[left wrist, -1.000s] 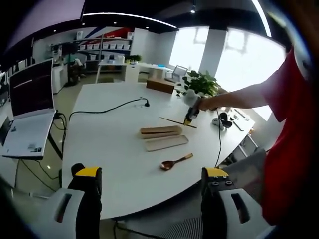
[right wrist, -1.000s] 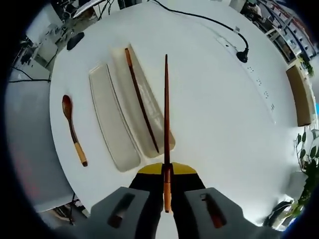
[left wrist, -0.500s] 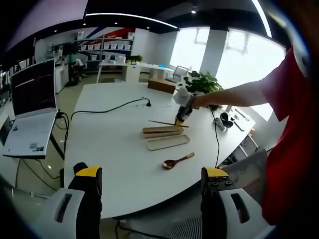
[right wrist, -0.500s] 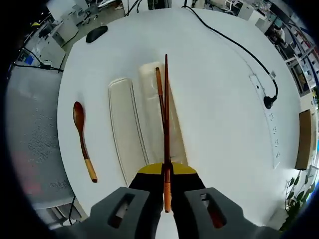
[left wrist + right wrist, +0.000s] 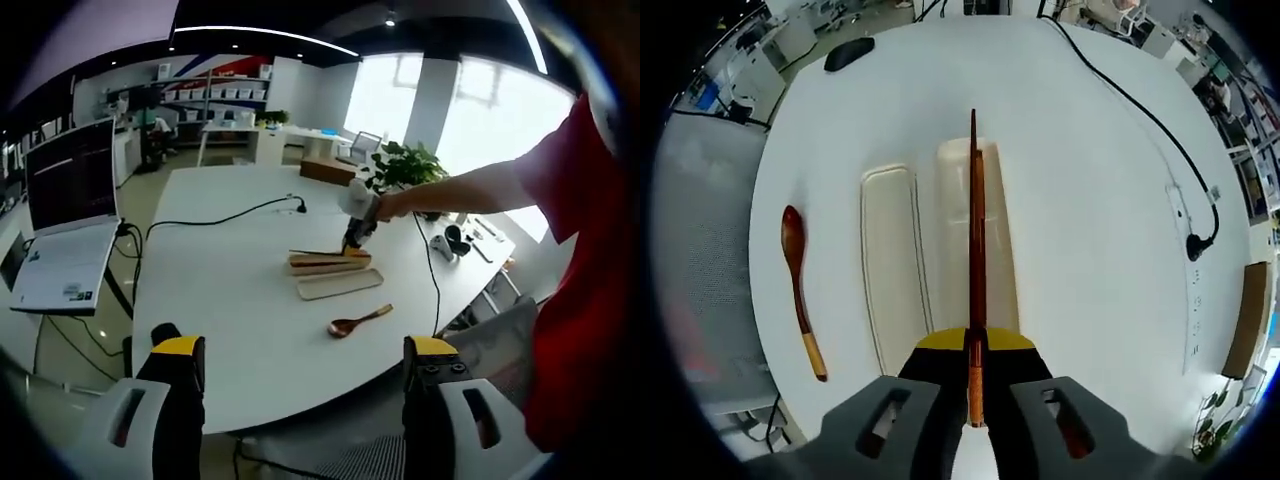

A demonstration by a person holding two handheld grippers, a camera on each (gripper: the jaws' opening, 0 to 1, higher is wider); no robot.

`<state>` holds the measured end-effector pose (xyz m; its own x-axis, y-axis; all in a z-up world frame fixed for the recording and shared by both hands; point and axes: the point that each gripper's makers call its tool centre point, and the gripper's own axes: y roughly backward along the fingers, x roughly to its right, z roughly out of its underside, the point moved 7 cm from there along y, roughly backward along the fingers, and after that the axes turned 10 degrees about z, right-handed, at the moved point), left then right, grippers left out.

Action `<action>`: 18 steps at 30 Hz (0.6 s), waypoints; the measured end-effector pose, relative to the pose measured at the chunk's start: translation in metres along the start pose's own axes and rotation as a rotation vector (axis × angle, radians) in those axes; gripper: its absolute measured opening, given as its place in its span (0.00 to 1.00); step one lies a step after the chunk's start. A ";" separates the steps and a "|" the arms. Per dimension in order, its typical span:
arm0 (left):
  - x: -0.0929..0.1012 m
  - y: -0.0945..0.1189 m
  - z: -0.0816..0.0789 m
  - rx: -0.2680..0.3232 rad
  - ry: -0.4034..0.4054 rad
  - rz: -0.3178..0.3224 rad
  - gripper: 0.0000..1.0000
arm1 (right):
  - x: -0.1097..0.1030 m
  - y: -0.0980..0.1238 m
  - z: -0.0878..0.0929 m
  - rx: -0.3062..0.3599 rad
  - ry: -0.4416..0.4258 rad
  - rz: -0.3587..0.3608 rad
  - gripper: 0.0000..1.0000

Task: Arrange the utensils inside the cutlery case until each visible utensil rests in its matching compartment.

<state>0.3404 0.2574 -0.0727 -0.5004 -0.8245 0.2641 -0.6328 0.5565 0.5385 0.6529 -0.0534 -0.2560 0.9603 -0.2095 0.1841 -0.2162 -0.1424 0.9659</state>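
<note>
Right gripper [image 5: 973,345] clamps a chopstick [image 5: 974,230], lined up over the case [image 5: 1002,250]; next, lower and release. Left gripper [image 5: 300,365] hangs open, empty. Spoon [image 5: 798,280] waits.

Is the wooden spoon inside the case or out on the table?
Out. The wooden spoon lies on the white table, beside the case's flat piece and apart from it.

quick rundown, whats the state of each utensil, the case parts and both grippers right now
right gripper: shut on a chopstick
held chopstick: lined up over the case tray
second chopstick: lying in the case tray
case tray: open
case lid: off, beside the tray
spoon: loose on the table
left gripper: open, empty
</note>
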 end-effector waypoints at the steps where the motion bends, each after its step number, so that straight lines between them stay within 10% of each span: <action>1: 0.000 0.000 0.001 -0.004 -0.001 -0.002 0.84 | -0.001 -0.001 0.002 -0.002 0.008 0.004 0.00; 18: 0.005 -0.003 0.005 -0.010 -0.002 0.006 0.83 | 0.003 -0.012 0.012 0.017 -0.055 0.001 0.01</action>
<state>0.3364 0.2522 -0.0772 -0.5057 -0.8207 0.2659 -0.6238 0.5608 0.5445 0.6565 -0.0638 -0.2691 0.9490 -0.2625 0.1747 -0.2209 -0.1581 0.9624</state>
